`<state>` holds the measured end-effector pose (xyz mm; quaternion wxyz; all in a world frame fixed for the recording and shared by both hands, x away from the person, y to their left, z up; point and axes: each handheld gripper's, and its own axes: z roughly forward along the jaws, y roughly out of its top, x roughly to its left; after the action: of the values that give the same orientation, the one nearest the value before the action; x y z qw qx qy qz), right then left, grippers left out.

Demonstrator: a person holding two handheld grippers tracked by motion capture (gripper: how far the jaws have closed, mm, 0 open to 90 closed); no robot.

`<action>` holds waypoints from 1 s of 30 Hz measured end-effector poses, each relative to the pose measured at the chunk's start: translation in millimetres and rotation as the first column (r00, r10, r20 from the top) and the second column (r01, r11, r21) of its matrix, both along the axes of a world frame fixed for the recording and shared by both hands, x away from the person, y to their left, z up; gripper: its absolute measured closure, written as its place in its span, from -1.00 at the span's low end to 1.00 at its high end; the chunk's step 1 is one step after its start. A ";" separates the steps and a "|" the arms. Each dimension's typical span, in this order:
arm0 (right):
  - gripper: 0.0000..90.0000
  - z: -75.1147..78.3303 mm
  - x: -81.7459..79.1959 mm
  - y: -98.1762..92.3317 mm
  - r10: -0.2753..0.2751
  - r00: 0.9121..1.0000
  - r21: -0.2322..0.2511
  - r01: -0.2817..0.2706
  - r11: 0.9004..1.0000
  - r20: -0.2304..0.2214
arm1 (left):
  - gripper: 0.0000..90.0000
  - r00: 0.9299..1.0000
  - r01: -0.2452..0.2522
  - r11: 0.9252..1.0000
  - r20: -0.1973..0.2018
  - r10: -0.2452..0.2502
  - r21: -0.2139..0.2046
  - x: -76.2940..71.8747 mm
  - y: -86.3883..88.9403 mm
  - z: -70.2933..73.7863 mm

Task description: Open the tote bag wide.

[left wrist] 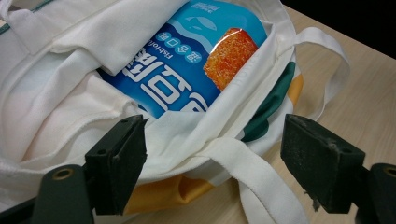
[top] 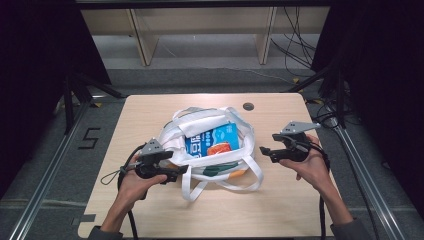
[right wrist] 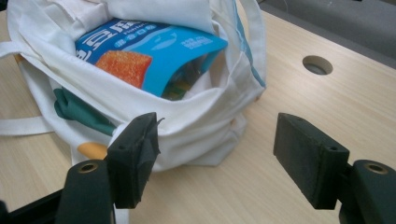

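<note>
Flanking a white tote bag (top: 210, 150) on the surface (top: 280, 210).
Left claw (top: 184, 170) and right claw (top: 263, 150) both stood apart, empty; blue snack packet (top: 212, 141) lay inside.

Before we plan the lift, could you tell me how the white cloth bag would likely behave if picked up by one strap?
The white cloth bag is slumped and creased, so it would probably sag. Its mouth gapes, so the blue snack packet might slide out.

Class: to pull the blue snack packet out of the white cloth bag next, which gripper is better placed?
Probably the left gripper: its open jaws sit at the white cloth bag's rim, facing the blue snack packet.
</note>
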<state>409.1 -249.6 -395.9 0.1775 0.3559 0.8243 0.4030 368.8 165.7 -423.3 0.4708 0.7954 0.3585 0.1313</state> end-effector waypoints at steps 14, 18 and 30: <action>-0.33 -15.6 -19.5 -17.0 0.000 1.000 -0.001 0.000 1.000 0.005 | -0.53 1.000 0.009 1.000 0.009 -0.009 0.001 -18.9 3.7 -6.3; -0.36 -19.2 -26.3 -18.1 -0.009 1.000 0.009 0.009 1.000 -0.009 | -0.53 1.000 0.004 1.000 0.012 -0.004 0.007 -24.9 3.0 -10.5; -0.43 -35.3 -43.8 -26.0 0.008 1.000 -0.007 -0.009 1.000 -0.017 | -0.55 1.000 0.009 0.999 0.017 -0.010 0.042 -48.2 -3.4 -21.9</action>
<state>365.3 -275.6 -431.2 0.1698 0.3553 0.8286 0.3979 320.6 162.3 -445.2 0.4579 0.8055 0.3477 0.1435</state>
